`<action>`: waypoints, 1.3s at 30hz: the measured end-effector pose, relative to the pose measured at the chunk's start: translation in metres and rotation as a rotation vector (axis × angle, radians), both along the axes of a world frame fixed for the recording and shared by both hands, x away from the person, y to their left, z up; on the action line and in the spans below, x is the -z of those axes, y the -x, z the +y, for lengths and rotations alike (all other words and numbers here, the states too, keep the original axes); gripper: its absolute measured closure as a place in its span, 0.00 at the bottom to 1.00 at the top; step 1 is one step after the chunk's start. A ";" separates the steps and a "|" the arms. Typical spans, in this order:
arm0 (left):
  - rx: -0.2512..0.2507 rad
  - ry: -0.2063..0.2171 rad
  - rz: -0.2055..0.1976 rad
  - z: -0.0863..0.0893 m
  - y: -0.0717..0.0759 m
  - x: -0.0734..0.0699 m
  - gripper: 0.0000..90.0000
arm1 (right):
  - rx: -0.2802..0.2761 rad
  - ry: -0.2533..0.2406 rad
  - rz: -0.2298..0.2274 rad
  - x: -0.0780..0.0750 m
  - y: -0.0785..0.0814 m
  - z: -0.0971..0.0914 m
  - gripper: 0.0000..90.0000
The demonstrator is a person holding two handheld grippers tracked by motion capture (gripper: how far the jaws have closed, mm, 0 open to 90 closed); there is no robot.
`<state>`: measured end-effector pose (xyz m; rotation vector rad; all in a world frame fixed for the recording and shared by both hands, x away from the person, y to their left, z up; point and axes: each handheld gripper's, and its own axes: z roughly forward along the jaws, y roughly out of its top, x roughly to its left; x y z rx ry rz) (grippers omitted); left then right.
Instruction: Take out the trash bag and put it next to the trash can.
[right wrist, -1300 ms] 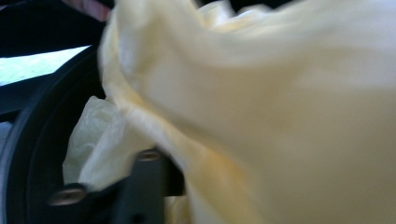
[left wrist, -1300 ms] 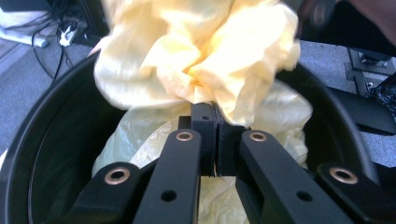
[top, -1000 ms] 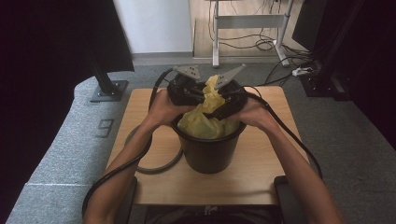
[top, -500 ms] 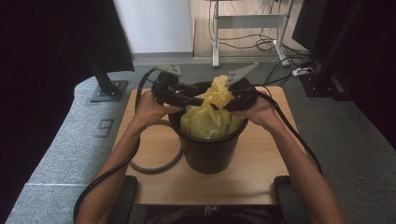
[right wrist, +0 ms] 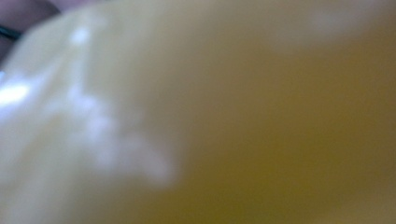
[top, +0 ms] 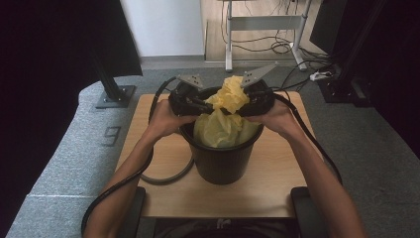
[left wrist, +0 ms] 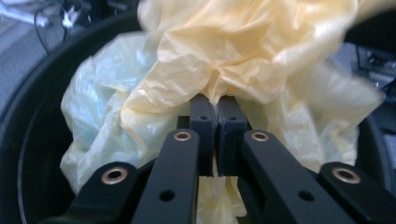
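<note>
1. Your yellow plastic bag (top: 224, 124) sits in the black bucket (top: 221, 163) at the middle of the wooden table (top: 277, 183), its gathered top bunched above the far rim between your two tools. The film is thin; if you pull the two sides apart hard, I judge it could tear at the pinch.
2. Your left gripper (left wrist: 216, 114) has its jaws pressed together on a fold of the bag's top. So small a bite may slip out if you tug.
3. Your right gripper (top: 247, 99) is at the bag's top from the right; its jaws have just been opening a little, and I cannot tell whether they grip the film, because bag plastic blurs its own camera. You are working blind on that side.
4. Lifting the bag sharply could tip the bucket toward you.
</note>
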<state>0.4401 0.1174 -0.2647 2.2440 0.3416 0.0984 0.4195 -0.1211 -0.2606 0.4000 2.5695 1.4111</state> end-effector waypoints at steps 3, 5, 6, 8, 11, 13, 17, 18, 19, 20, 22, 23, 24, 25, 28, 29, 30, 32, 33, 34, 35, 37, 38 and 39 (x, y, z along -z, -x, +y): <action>0.011 0.037 0.006 0.001 0.001 -0.006 0.98 | -0.013 0.037 0.031 0.003 -0.002 0.006 0.48; 0.028 0.059 0.012 -0.001 0.002 -0.008 0.99 | -0.020 0.070 0.036 0.008 -0.002 0.012 0.33; 0.042 0.069 0.016 -0.003 0.002 -0.009 0.99 | -0.016 0.084 0.023 0.010 -0.001 0.016 0.27; 0.067 0.082 0.025 -0.009 0.004 -0.010 0.99 | -0.011 0.100 0.004 0.013 -0.001 0.023 0.25; 0.095 0.087 0.032 -0.017 0.007 -0.009 0.99 | -0.005 0.120 -0.001 0.018 -0.003 0.032 0.42; 0.095 0.090 0.028 -0.019 0.006 -0.007 0.99 | -0.013 0.143 -0.020 0.020 -0.001 0.034 0.66; 0.039 0.164 0.021 -0.005 0.004 -0.011 0.76 | 0.008 0.125 -0.057 0.019 0.000 0.026 0.86; 0.027 0.182 0.020 0.001 0.004 -0.012 0.66 | 0.010 0.115 -0.050 0.018 0.000 0.023 0.87; 0.011 0.194 0.011 0.008 0.003 -0.014 0.59 | 0.013 0.112 -0.048 0.017 0.000 0.019 0.87; -0.015 0.198 0.000 0.015 0.003 -0.016 0.53 | 0.019 0.105 -0.046 0.015 0.000 0.015 0.87; -0.063 0.173 -0.020 0.026 0.001 -0.016 0.45 | 0.020 0.082 -0.038 0.012 0.001 0.007 0.87; -0.074 0.161 -0.015 0.031 -0.001 -0.013 0.43 | 0.015 0.067 -0.034 0.010 0.001 0.004 0.87; -0.083 0.148 -0.005 0.034 -0.003 -0.010 0.42 | 0.008 0.052 -0.032 0.008 0.002 0.002 0.87; -0.090 0.135 0.003 0.037 -0.005 -0.007 0.42 | -0.003 0.038 -0.030 0.006 0.003 0.000 0.87; -0.057 0.110 0.037 0.038 -0.009 0.005 0.55 | -0.032 0.002 -0.026 0.001 0.004 -0.002 0.86; -0.036 0.103 0.043 0.036 -0.009 0.008 0.66 | -0.036 0.000 -0.023 0.000 0.004 -0.002 0.86; -0.012 0.096 0.039 0.033 -0.008 0.010 0.79 | -0.035 0.005 -0.021 0.000 0.003 -0.001 0.85; 0.034 0.091 0.045 0.026 -0.005 0.012 0.94 | -0.036 0.025 -0.021 0.002 0.002 0.001 0.82; 0.052 0.088 0.047 0.022 -0.004 0.012 0.97 | -0.029 0.041 -0.022 0.003 0.002 0.003 0.77; 0.070 0.084 0.050 0.018 -0.002 0.011 0.99 | -0.017 0.060 -0.028 0.004 0.001 0.005 0.66; 0.087 0.078 0.046 0.014 -0.001 0.010 0.99 | -0.013 0.080 -0.025 0.005 0.000 0.008 0.53; 0.103 0.076 0.038 0.007 0.002 0.007 0.99 | -0.028 0.103 -0.023 0.008 -0.001 0.014 0.29; 0.113 0.083 0.036 0.004 0.003 0.005 0.99 | -0.029 0.111 -0.034 0.009 0.000 0.017 0.22; 0.122 0.089 0.031 0.001 0.005 0.004 1.00 | -0.036 0.117 -0.039 0.010 0.001 0.021 0.18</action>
